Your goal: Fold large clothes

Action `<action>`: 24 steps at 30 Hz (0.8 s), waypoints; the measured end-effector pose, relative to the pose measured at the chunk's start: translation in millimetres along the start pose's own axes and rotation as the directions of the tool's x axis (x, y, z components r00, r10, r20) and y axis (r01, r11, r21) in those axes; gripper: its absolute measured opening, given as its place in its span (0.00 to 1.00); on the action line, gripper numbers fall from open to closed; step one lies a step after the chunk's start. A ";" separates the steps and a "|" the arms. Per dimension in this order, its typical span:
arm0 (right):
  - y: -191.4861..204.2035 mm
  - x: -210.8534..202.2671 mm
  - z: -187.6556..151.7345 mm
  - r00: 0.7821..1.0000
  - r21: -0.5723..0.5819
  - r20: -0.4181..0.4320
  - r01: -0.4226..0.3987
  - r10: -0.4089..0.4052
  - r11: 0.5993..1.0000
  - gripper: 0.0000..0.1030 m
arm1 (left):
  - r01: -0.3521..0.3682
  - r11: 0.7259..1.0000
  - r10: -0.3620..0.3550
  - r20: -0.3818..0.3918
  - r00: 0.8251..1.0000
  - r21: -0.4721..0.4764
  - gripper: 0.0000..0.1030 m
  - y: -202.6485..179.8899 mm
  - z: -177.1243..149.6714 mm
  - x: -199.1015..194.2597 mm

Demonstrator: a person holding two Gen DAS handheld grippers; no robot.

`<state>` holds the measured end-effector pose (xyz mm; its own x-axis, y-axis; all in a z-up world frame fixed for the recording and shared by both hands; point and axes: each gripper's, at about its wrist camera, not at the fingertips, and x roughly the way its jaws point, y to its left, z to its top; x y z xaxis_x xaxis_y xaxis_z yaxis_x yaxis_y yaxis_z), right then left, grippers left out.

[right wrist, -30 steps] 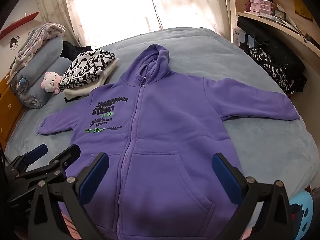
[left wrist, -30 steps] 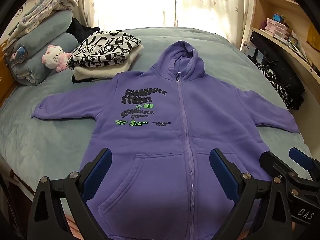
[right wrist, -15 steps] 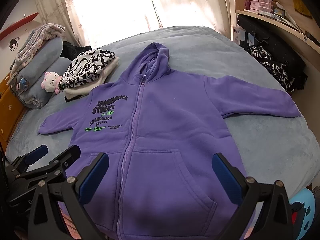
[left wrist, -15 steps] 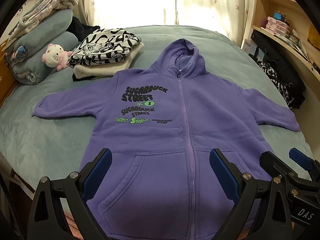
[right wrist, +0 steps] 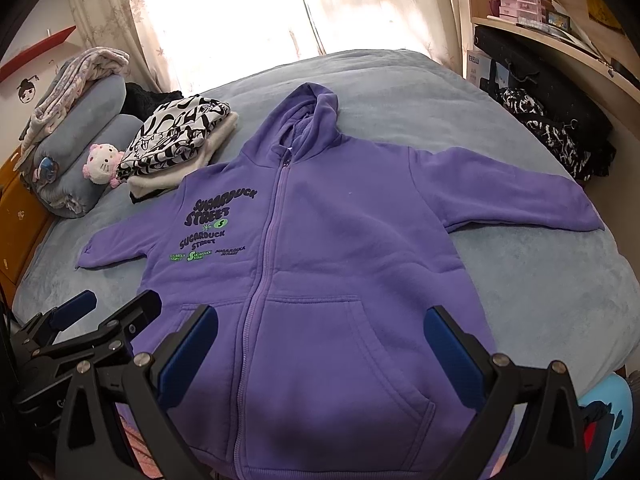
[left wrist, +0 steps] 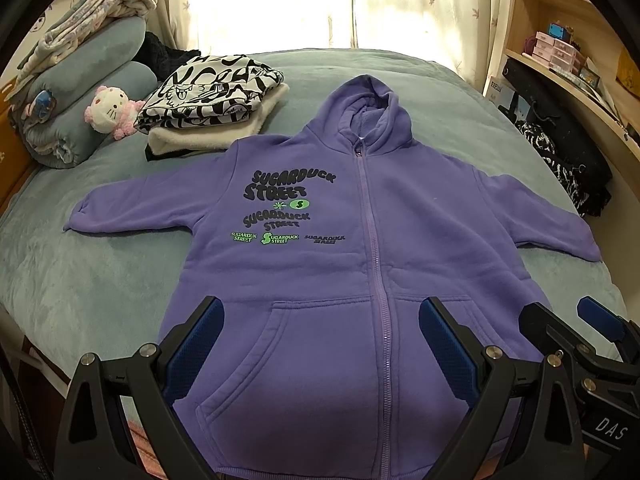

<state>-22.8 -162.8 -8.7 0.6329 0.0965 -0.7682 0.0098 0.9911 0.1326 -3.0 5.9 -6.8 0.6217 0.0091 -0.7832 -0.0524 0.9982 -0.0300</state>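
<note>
1. Purple hoodie (left wrist: 360, 264) is seen laid flat, face up and zipped, across the blue-grey bed (left wrist: 80, 280), hood toward the far side, hem at the near edge, both sleeves stretched out to left and right.
2. The left gripper (left wrist: 320, 344) is held above the near hem with its jaws spread wide; nothing is pinched between the blue pads (left wrist: 192, 344).
3. The right gripper (right wrist: 320, 348) is likewise held spread and empty over the near right pocket area, close beside the left one.
4. The fabric is judged to be thick fleece: soft, limp, fairly heavy for clothing and not slippery, so it should drape and sag when lifted rather than hold shape.
5. A good hold is judged to be at a sleeve cuff (right wrist: 588, 216) and the matching hem corner, where the ribbing gives a firm, doubled edge.
6. The zipper (left wrist: 374, 240) is stiffer than the cloth, so a crease along it may resist.
7. Folded clothes (left wrist: 212, 96) are stacked at the far left, clear of the hoodie's body but near its left shoulder.
</note>
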 end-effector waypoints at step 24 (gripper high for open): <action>-3.4 4.8 -3.3 1.000 0.010 -0.010 -0.007 0.007 1.000 1.00 | -0.012 1.000 0.012 -0.017 1.000 0.002 0.94 3.5 -4.4 3.6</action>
<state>-22.3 -165.3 -14.9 0.6254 0.1047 -0.7733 0.0131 0.9894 0.1446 -4.4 9.1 -12.5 0.6078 0.0199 -0.7938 -0.0582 0.9981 -0.0195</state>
